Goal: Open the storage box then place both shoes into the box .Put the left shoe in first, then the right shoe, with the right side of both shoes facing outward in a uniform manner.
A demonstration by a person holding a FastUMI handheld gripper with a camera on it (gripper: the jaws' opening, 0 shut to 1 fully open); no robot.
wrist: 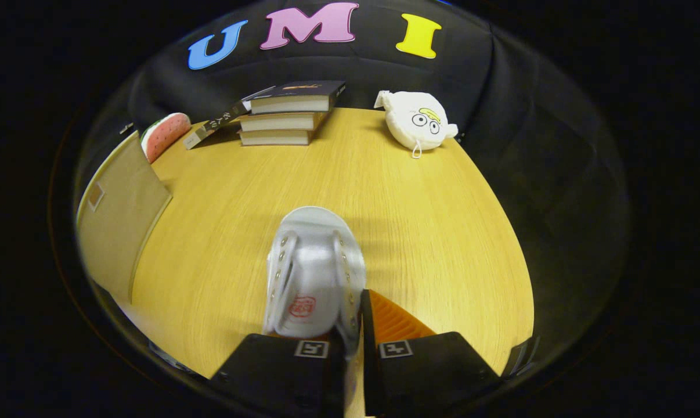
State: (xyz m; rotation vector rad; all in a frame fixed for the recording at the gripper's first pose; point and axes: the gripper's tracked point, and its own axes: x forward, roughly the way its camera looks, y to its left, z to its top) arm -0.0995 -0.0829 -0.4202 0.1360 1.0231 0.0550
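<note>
Carrying a shoe [312, 273] above the bench [419, 232]. Tool [353, 342] nearly closed, fingers pinching the right-hand side wall of the shoe's opening, one finger inside, the other outside. Toe pointing away, straight ahead of the fingers, tongue and eyelets facing up. Whether left or right shoe: cannot tell from here.

To do this well: keep the pinch firm, since only a thin edge of the upper is held and the shoe's weight hangs forward of the fingers; likely to droop or swing if moved fast. Turn slowly toward the storage box [121, 215], standing well off to the left of the shoe with a tan panel showing; lid state hard to judge. Line up before lowering, right side outward, sole first.

Beyond the shoe, at the far bench edge: stack of books [286, 113], white pouch [417, 122], watermelon-patterned cushion [164, 134].
</note>
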